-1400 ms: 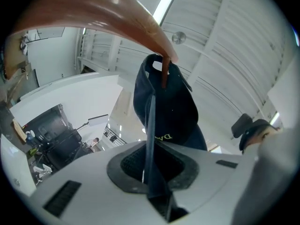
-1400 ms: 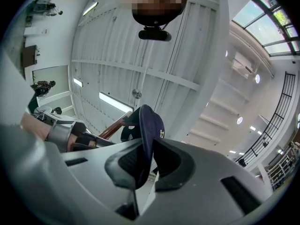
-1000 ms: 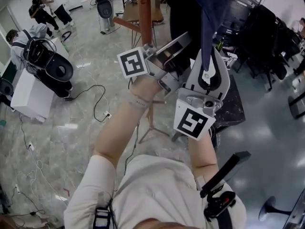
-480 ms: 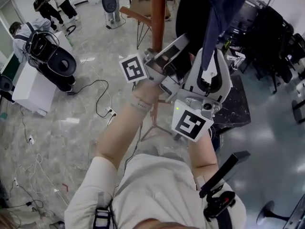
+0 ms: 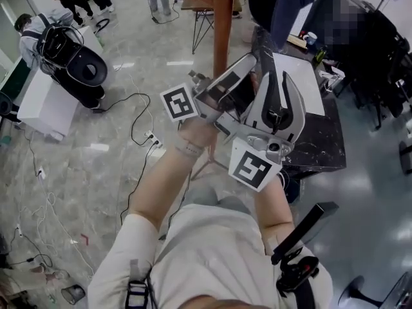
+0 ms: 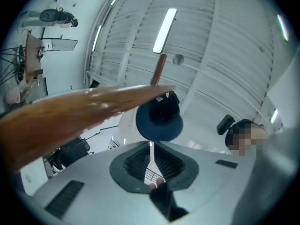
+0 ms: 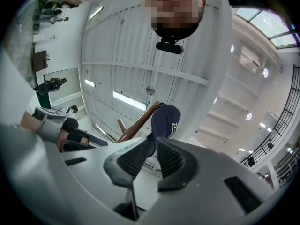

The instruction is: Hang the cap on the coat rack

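Observation:
The dark blue cap [image 5: 286, 8] hangs from a brown peg [image 6: 93, 107] of the wooden coat rack [image 5: 223, 24], above both grippers. From the left gripper view the cap [image 6: 159, 118] shows its underside; from the right gripper view the cap [image 7: 165, 121] hangs on the peg [image 7: 138, 121]. Both grippers point upward. My left gripper [image 5: 248, 62] has its jaws shut and empty [image 6: 151, 146]. My right gripper [image 5: 281, 76] stands below the cap, its jaws a narrow gap apart [image 7: 152, 144], with nothing pressed between them.
A black table [image 5: 315, 140] with a white sheet [image 5: 299, 73] stands just right of the rack. Cables [image 5: 138, 118] trail over the floor. People and dark equipment [image 5: 71, 60] are at the far left, black chairs [image 5: 380, 76] at the right.
Both grippers have come down away from the cap. The cloth that reached into the right jaws now hangs clear above them on the rack.

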`<state>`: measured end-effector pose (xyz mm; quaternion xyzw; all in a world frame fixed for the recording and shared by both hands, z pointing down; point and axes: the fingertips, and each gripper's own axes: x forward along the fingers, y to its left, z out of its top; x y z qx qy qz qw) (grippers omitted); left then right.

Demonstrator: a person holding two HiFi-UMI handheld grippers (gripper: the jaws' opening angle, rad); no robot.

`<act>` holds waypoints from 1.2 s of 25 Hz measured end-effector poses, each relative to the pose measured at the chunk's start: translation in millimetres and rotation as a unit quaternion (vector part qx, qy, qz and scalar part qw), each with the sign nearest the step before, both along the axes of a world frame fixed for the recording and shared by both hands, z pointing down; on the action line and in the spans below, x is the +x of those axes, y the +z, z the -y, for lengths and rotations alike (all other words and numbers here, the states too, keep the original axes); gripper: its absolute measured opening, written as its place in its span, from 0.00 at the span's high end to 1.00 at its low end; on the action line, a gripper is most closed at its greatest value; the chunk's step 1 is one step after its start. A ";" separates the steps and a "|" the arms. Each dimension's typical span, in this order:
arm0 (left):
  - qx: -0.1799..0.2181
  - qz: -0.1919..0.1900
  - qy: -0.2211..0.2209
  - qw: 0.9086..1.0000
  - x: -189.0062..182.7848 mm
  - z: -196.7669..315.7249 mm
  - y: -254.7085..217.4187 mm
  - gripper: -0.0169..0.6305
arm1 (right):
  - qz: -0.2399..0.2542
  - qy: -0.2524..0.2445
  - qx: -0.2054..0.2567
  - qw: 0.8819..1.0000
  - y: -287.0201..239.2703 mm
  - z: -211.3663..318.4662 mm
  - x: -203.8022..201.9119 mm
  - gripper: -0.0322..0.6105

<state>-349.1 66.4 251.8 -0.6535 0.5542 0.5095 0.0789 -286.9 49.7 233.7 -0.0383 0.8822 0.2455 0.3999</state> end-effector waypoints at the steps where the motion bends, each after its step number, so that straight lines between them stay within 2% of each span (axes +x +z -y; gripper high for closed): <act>1: -0.003 -0.002 -0.007 1.000 -1.9 -2.5 9.9 0.93 | -0.011 -0.003 0.000 1.000 10.6 -1.9 -5.3 0.87; 10: -0.041 -0.004 -0.070 0.997 -13.0 -24.7 116.6 0.93 | -0.109 -0.038 -0.001 0.993 127.5 -23.0 -38.9 0.87; 14: -0.067 -0.002 -0.083 0.994 -13.5 -18.5 140.6 0.93 | -0.150 -0.050 -0.005 0.987 157.9 -20.0 -49.3 0.87; 18: -0.085 0.008 -0.090 0.992 -9.0 -16.6 138.6 0.93 | -0.176 -0.038 0.001 0.984 163.4 -19.2 -52.3 0.87; 23: -0.115 0.027 -0.080 0.990 2.5 12.3 107.7 0.93 | -0.193 0.007 -0.013 0.981 138.1 9.3 -45.2 0.87; 30: -0.155 0.055 -0.005 0.986 18.9 102.4 74.8 0.95 | -0.209 0.101 -0.064 0.971 109.7 97.3 -31.0 0.87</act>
